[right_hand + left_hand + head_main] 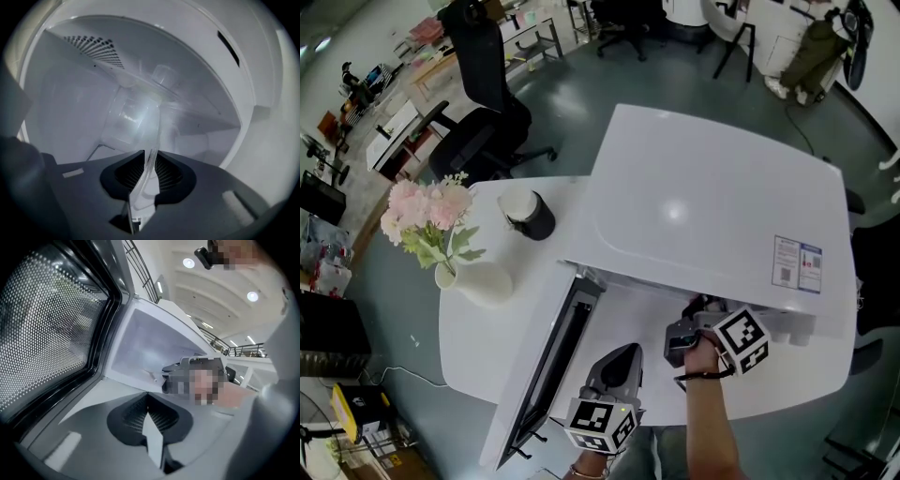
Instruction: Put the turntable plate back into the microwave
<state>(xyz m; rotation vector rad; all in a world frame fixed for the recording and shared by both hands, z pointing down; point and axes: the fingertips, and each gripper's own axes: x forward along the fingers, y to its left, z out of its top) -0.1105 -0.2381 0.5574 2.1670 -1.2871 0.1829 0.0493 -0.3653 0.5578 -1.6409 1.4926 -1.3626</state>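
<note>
Your right gripper [149, 157]: clamped on glass plate [136, 117] inside microwave [694, 202]. Your left gripper [147, 401]: closed, empty. Sticker [797, 264], top right: print unreadable.

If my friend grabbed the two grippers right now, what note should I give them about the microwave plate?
Left gripper: jaws shut, empty, beside the open door.
Right gripper: jaws clamped on the turntable plate by its rim, reaching inside the microwave.
Done: plate is in the cavity.
To do: probably lay it flat, let go, pull out, close the door.
</note>
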